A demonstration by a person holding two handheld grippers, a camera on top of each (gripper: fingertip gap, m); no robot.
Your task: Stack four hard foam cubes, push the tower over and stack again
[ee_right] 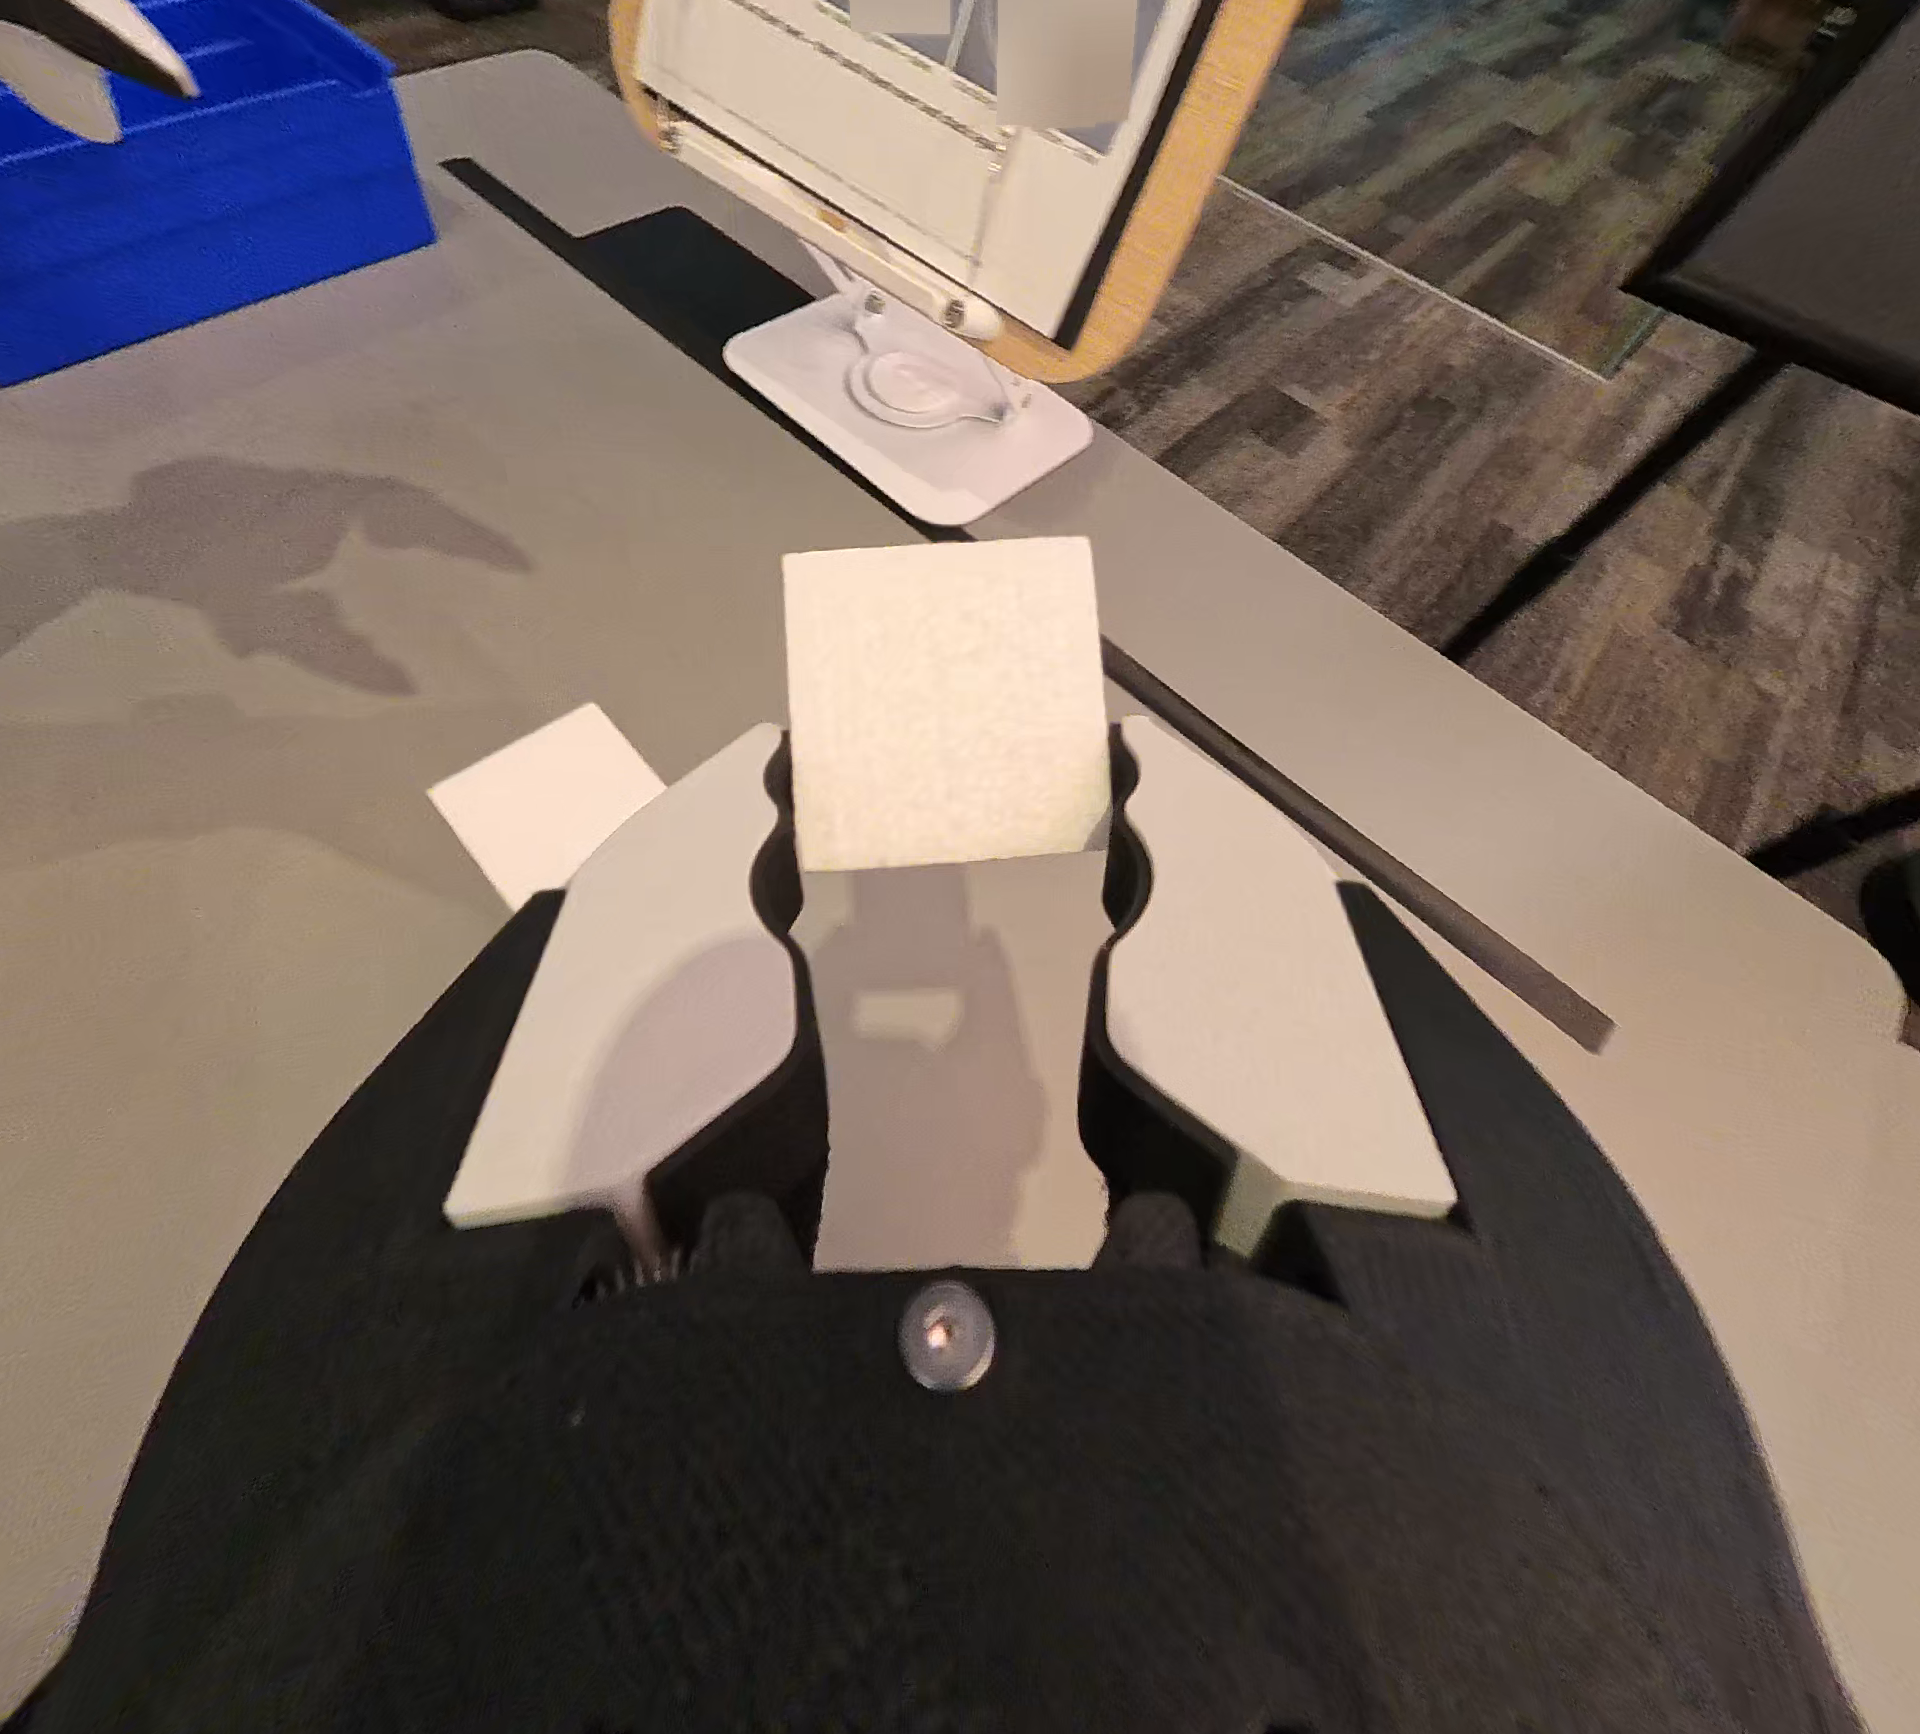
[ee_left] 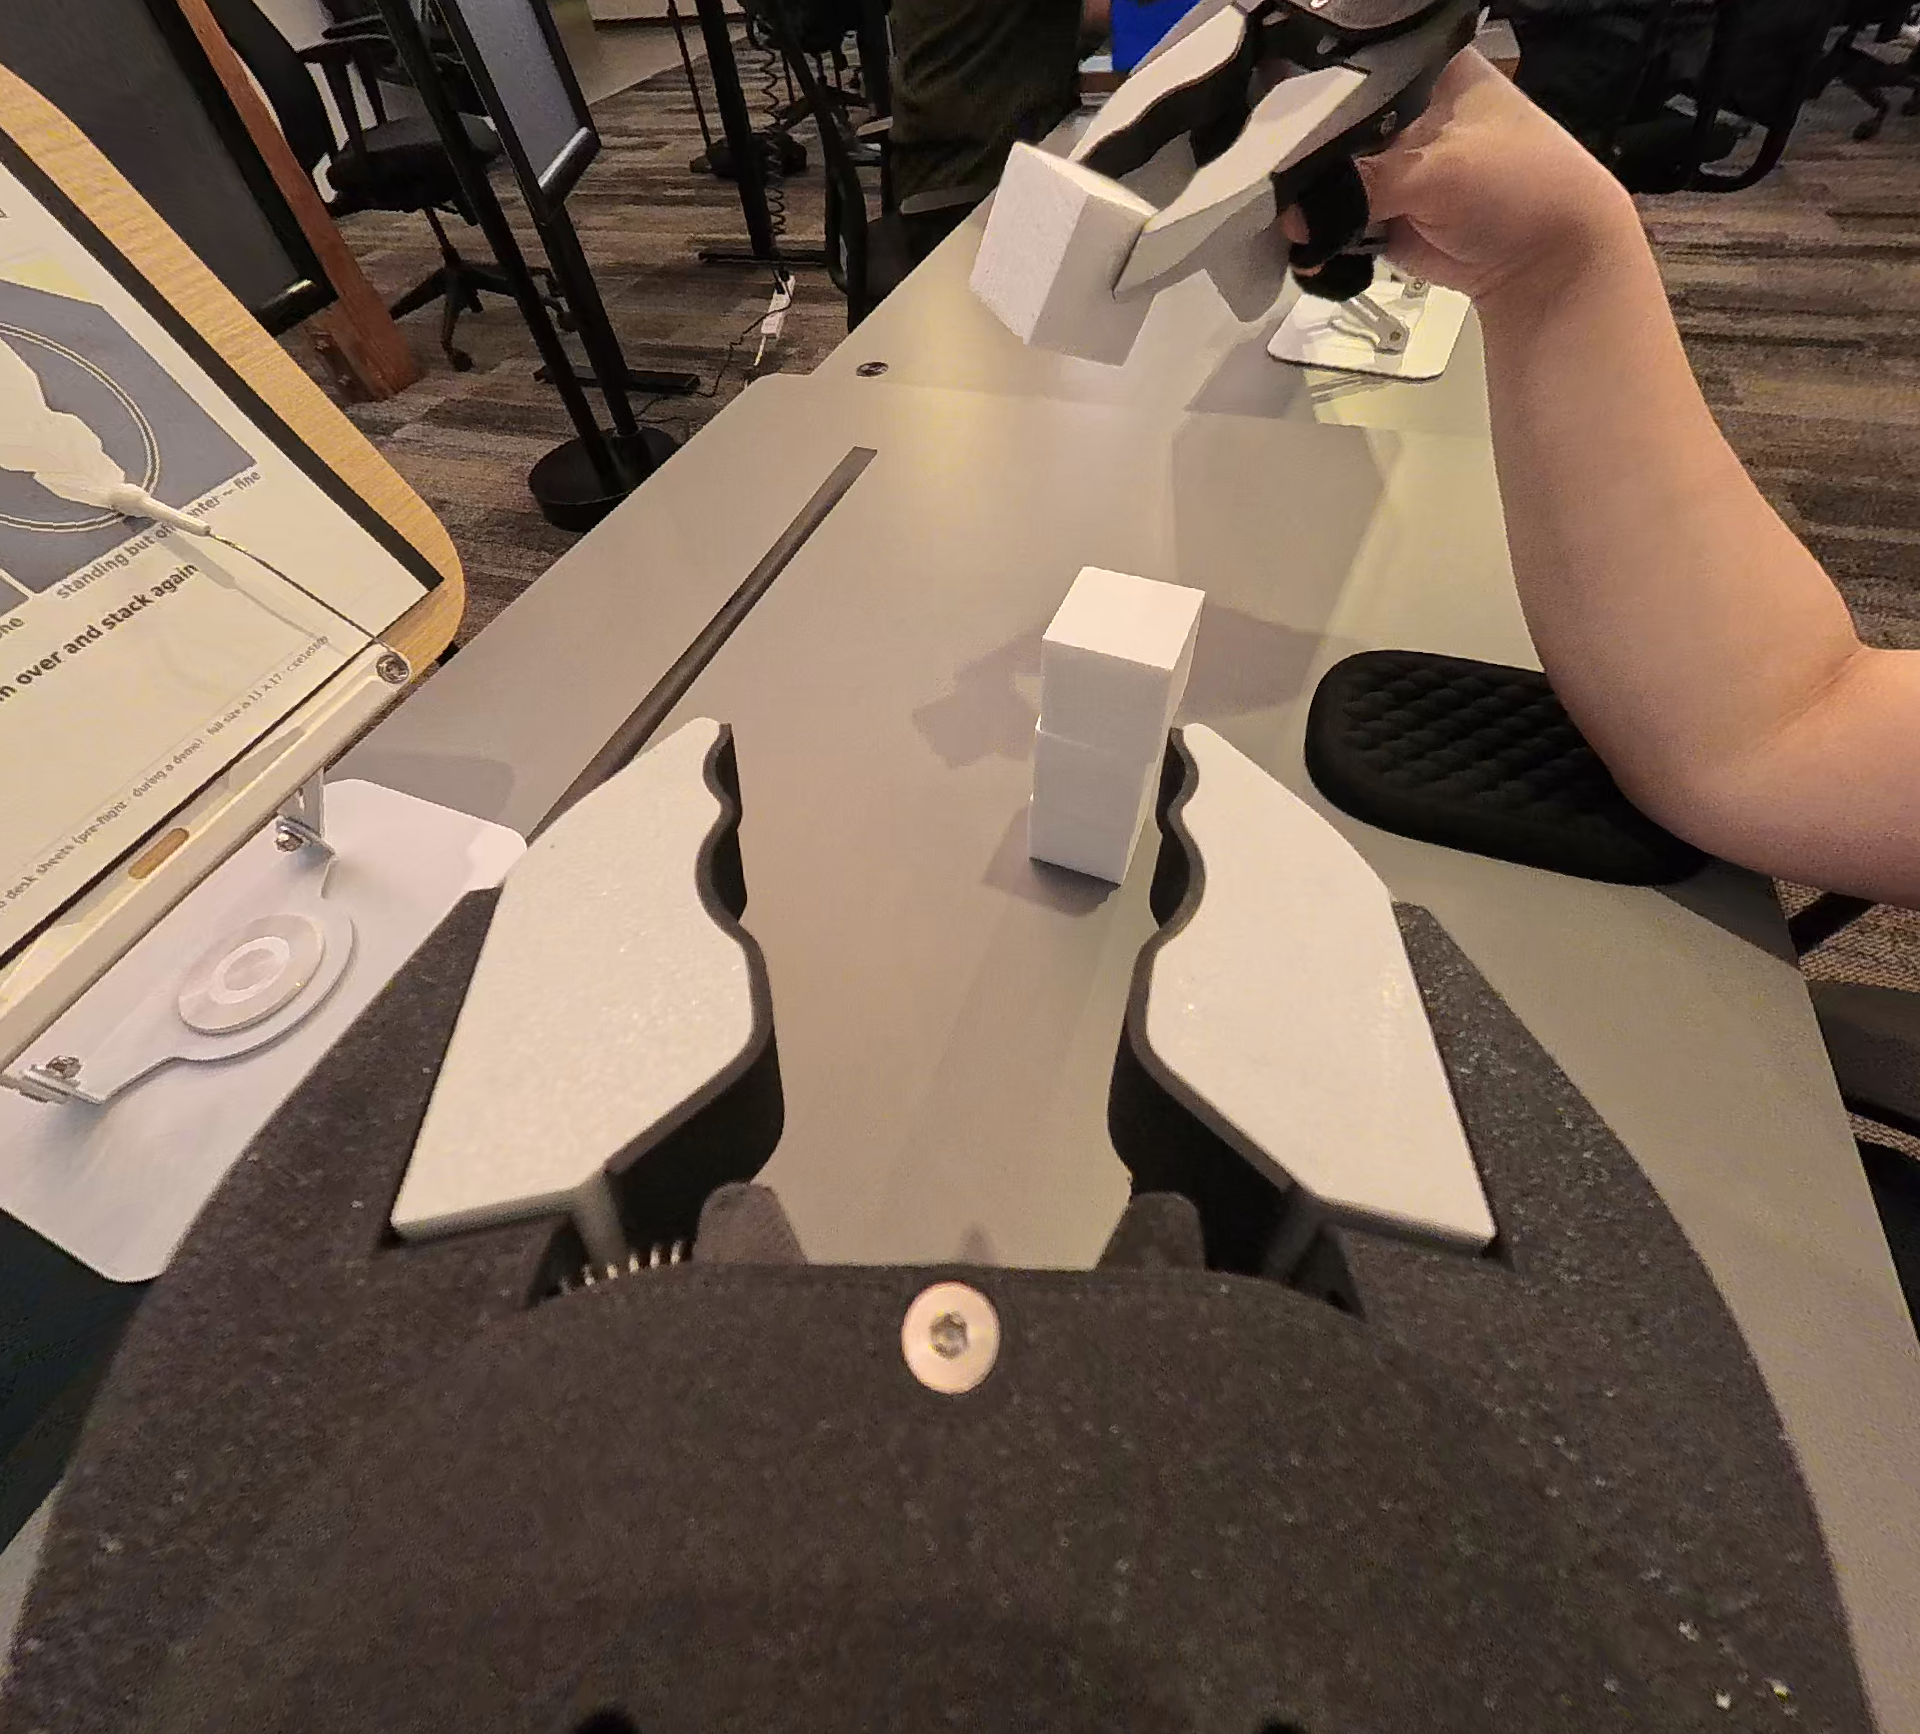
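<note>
Right wrist view: my right tongs [ee_right: 951, 775] pinched white foam cube [ee_right: 940, 708], high over desk [ee_right: 312, 905]. Left tongs [ee_left: 951, 827] spread wide near two-cube stack [ee_left: 1112, 723].

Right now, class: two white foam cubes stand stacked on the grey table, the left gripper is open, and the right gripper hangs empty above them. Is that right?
Not quite. The right gripper is not empty: the left wrist view shows it shut on a white foam cube. The two stacked cubes, grey table and open left gripper are right.
</note>
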